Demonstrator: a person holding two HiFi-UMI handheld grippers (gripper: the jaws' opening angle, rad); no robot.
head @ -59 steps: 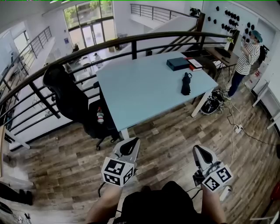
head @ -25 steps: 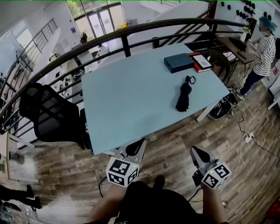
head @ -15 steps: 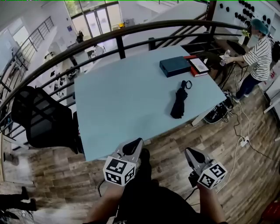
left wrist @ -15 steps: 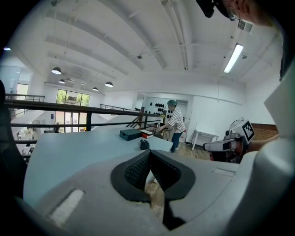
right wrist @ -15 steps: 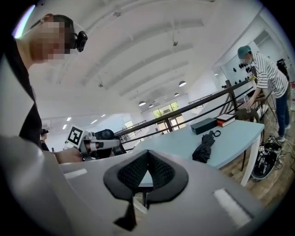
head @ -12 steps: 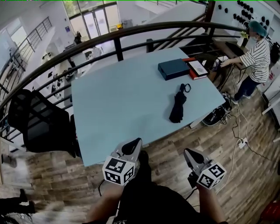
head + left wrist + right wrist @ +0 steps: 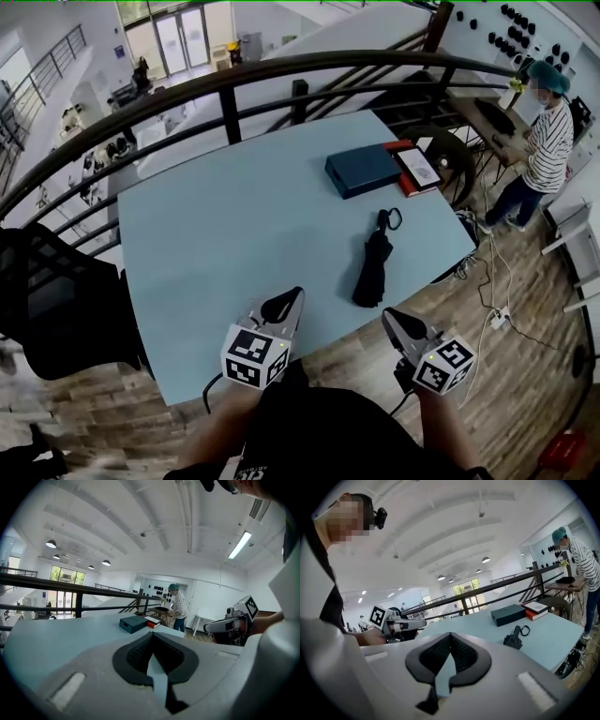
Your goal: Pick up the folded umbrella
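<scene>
the bench (image 7: 225,225) was pale blue. the folded umbrella (image 7: 373,272) was black. the box (image 7: 363,171) was dark teal, and the book (image 7: 414,169) showed a red edge under a white-and-black cover. the left gripper (image 7: 292,298) and the right gripper (image 7: 392,321) were both grey, with black ribbed fingers (image 7: 136,654) and black-and-white square markers on white cubes. the floor (image 7: 525,375) was brown wood-grain plank. the railing (image 7: 231,117) was dark. a person's shirt (image 7: 546,148) had black and white stripes, and the cap (image 7: 542,77) was teal.
</scene>
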